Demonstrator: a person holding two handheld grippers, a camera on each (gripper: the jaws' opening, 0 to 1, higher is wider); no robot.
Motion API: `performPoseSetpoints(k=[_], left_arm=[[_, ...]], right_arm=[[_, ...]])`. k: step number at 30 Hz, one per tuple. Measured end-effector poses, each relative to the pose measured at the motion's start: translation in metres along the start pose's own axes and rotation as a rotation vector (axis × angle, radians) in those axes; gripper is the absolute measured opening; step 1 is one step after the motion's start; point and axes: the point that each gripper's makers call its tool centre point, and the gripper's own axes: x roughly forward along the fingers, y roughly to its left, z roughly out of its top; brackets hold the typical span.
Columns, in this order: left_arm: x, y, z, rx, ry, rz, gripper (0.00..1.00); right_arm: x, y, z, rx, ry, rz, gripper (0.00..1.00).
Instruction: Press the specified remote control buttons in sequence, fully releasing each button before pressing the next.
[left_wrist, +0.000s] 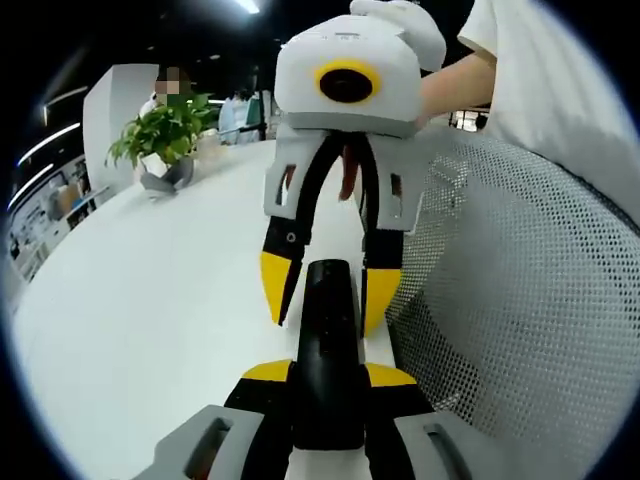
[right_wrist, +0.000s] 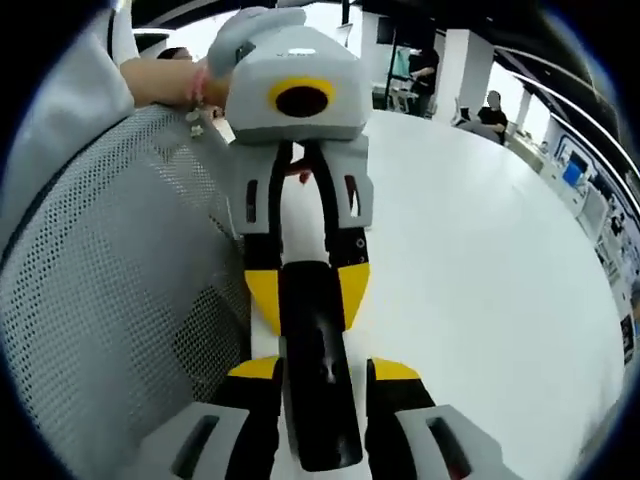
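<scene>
A black remote control (left_wrist: 330, 335) lies lengthwise between two grippers that face each other above the white table (left_wrist: 150, 300). My left gripper (left_wrist: 328, 374) is shut on the near end, its yellow-tipped jaws pressed to both sides. My right gripper (left_wrist: 328, 300) comes in from the top and clamps the far end. In the right gripper view the same remote (right_wrist: 318, 400) sits in my right gripper (right_wrist: 322, 368), with the left gripper (right_wrist: 307, 300) gripping its other end. I cannot make out any buttons on the dark glossy surface.
A grey mesh chair back (left_wrist: 520, 300) stands close beside the grippers (right_wrist: 110, 280). A person's hand and white sleeve (left_wrist: 540, 70) hold the right gripper. A potted plant (left_wrist: 165, 135) stands at the table's far end. People stand in the background (right_wrist: 490, 115).
</scene>
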Motion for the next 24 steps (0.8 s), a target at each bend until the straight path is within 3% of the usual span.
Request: performPoseSetpoints(k=[15, 18, 24], left_arm=[[0.0, 0.0, 0.0, -0.004, -0.002, 0.008, 0.25], [-0.001, 0.002, 0.001, -0.024, -0.014, 0.023, 0.25], [-0.001, 0.002, 0.0, -0.028, -0.011, 0.049, 0.25]], right_arm=[[-0.007, -0.005, -0.014, 0.081, 0.004, -0.031, 0.3], [-0.007, -0.009, -0.013, 0.131, -0.014, -0.05, 0.26], [-0.008, -0.008, -0.013, 0.129, -0.065, -0.069, 0.26]])
